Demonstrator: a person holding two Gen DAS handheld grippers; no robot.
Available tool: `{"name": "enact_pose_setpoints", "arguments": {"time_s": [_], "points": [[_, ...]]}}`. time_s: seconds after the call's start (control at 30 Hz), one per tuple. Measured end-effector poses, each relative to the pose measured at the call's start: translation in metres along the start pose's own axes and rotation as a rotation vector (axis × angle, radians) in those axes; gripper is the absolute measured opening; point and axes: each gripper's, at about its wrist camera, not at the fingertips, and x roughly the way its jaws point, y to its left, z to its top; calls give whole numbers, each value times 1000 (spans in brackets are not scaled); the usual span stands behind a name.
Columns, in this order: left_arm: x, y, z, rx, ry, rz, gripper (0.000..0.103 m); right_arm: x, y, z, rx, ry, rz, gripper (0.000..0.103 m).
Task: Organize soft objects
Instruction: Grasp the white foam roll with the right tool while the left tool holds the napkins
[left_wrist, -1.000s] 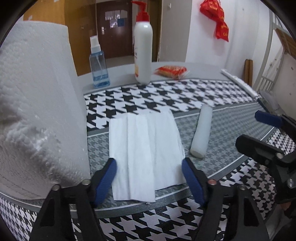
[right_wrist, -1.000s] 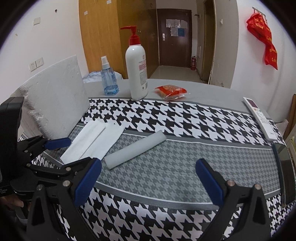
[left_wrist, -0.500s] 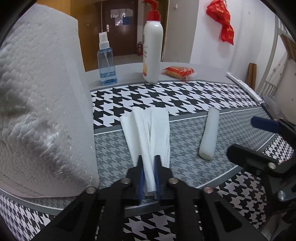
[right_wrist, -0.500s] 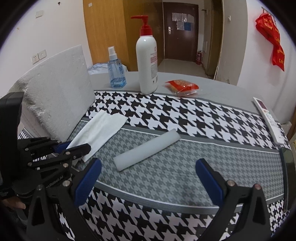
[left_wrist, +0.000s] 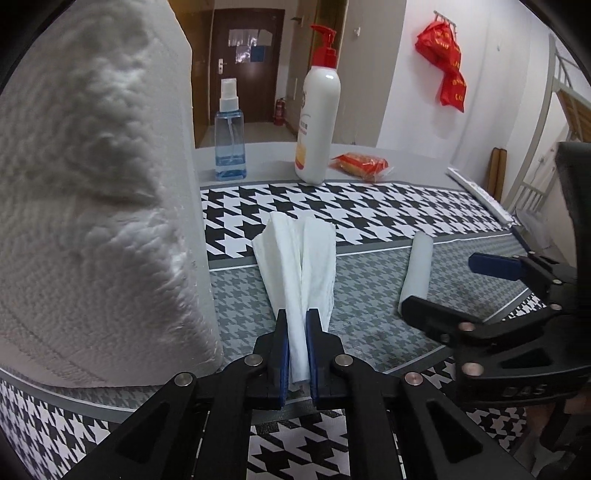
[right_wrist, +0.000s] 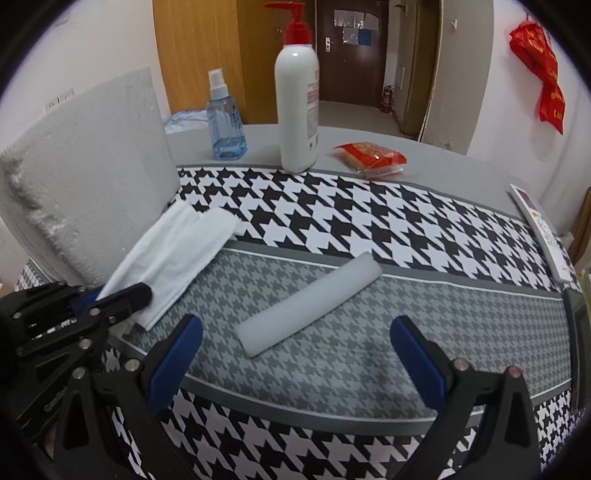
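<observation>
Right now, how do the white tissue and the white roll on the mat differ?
The tissue is a creased, bunched sheet; the roll is a smooth cylinder. The left gripper pinches the tissue's near end; the roll lies free ahead of the open right gripper. Both are white and rest on the houndstooth mat.

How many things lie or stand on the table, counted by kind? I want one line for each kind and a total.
Bottles: 2 (spray bottle, pump bottle)
Paper items: 2 (paper towel roll, folded tissue)
Foam rolls: 1 (foam roll)
Snack packets: 1 (snack packet)
Remotes: 1 (remote)
Total: 7
</observation>
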Motion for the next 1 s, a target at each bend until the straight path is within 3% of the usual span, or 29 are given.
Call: {"name": "enact_pose_setpoints", "arguments": {"time_s": [0.13,0.37,0.4,0.53,0.7,0.87,1.0], "points": [[-6,0,-2,7,-15,-16,9,4,3,2,-7,14,-47,102],[-13,3,-5,4,-29,-25,9,12,5,5,9,45,-63,90],[-13,4,-6,1,-31,-24,9,14,5,5,12,53,-69,83],[-15,4,-7,3,-33,-29,9,20,6,4,17,73,-62,75],[-18,3,-7,8,-42,-38,9,17,10,4,24,67,-32,56],[-21,5,-9,9,-47,-46,9,14,12,4,38,66,-9,47],[-24,6,-10,7,-51,-52,9,9,8,2,50,53,28,33]]}}
